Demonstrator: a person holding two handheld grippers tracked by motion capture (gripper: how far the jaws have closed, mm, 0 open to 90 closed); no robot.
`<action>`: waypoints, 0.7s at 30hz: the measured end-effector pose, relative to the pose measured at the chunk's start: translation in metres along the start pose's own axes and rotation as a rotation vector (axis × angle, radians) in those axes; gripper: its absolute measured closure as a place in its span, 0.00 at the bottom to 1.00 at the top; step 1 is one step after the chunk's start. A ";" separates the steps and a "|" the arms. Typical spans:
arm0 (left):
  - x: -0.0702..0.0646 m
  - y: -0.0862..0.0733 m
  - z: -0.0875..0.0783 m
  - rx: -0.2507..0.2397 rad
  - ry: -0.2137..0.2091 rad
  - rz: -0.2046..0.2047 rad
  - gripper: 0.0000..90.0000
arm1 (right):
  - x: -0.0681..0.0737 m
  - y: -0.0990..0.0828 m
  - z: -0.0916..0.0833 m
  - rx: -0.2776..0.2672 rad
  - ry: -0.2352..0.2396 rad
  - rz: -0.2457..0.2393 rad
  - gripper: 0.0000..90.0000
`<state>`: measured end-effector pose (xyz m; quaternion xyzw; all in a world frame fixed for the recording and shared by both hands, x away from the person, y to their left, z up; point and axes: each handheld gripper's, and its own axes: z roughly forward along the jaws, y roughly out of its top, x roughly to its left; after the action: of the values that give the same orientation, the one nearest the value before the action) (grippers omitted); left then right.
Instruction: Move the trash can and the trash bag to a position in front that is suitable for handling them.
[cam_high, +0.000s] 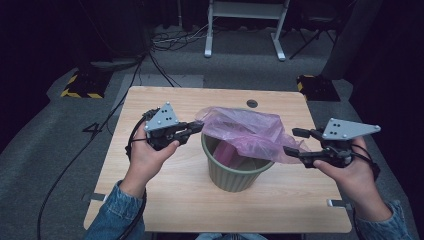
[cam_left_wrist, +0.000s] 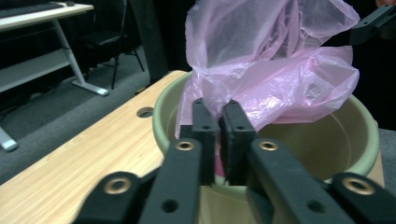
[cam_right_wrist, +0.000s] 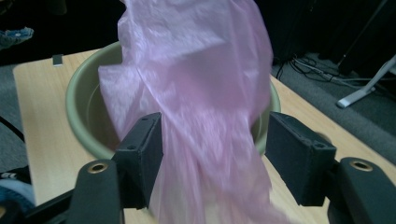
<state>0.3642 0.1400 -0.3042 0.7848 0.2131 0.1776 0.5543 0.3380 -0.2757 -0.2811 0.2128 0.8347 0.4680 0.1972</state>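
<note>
A thin, crinkled translucent pink plastic bag (cam_high: 247, 131) drapes over a round ribbed sage-green plastic bin (cam_high: 233, 175) standing on the pale wood-grain worktop (cam_high: 150, 190). The left gripper (cam_high: 196, 128), held level, has its jaws clamped on the bag's edge. The right gripper (cam_high: 296, 142), also level, has its jaws parted, film hanging loose between them.

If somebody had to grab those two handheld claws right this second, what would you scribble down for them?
Left gripper: shut on the pink bag at the bin's left rim.
Right gripper: open, bag film hanging between the jaws, not pinched.
Green bin: upright, mid-table, bag half inside, mostly bunched above it.
Done: one edge gripped.
Left: likely re-grip the right edge, then spread the bag over the rim.
</note>
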 end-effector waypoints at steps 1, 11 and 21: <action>0.000 0.001 0.001 0.003 -0.001 0.004 0.98 | 0.000 0.003 0.004 0.005 -0.005 -0.009 0.42; 0.010 0.002 0.001 0.012 0.013 0.022 0.99 | -0.025 0.023 0.023 0.000 0.033 0.051 0.99; 0.022 -0.007 -0.007 0.068 0.038 0.036 0.98 | -0.055 0.032 0.030 -0.056 0.014 0.118 1.00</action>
<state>0.3784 0.1593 -0.3073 0.8033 0.2151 0.1950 0.5201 0.4051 -0.2692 -0.2609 0.2528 0.8087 0.5034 0.1693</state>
